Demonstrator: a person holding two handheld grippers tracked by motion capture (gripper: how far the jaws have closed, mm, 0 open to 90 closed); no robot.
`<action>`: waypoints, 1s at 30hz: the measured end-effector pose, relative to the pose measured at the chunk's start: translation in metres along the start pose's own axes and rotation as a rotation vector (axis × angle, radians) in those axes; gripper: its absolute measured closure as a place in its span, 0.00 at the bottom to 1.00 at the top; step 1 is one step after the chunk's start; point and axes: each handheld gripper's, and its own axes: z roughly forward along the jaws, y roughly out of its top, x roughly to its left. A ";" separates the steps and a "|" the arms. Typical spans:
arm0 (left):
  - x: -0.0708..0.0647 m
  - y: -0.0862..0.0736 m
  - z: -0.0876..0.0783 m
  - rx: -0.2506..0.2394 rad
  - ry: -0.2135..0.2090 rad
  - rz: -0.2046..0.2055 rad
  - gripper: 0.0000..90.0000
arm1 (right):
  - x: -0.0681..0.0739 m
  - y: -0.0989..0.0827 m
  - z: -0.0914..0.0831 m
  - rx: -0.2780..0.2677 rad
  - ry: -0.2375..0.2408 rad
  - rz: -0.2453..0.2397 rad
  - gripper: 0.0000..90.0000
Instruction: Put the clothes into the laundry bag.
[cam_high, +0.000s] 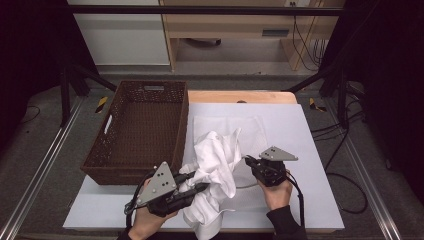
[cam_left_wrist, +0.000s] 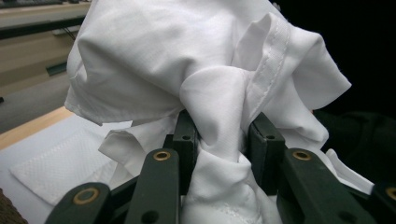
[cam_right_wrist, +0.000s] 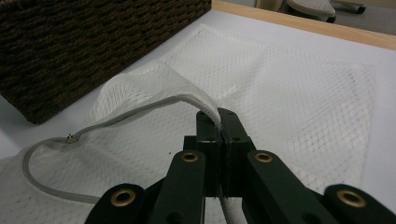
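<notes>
Basket: I saw the brown wicker basket (cam_high: 137, 132) on the table's left | table (cam_high: 320, 165): white-topped, wooden far edge | beyond: grey floor (cam_high: 380, 100).

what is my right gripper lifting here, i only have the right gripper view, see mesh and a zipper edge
Observer: The right gripper is shut on the zipper edge of a flat white mesh laundry bag lying on the table.
Operator: where is the other gripper
Observer: The left gripper is at the near left, beside the brown wicker basket.
Operator: is it holding anything
Observer: Yes, its jaws pinch a bunched white garment; in the high view the garment hangs between the two grippers.
Operator: anything in the basket
Observer: Its inside looks bare.
</notes>
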 end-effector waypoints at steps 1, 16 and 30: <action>-0.001 -0.003 0.002 0.008 -0.008 -0.003 0.75 | 0.000 0.000 0.000 0.002 -0.003 0.000 0.98; -0.017 -0.043 0.044 0.215 -0.119 0.018 0.75 | -0.004 0.000 0.002 0.001 -0.019 0.012 0.98; -0.016 -0.066 0.104 0.425 -0.127 0.016 0.74 | 0.001 -0.001 0.005 0.010 -0.010 -0.005 0.98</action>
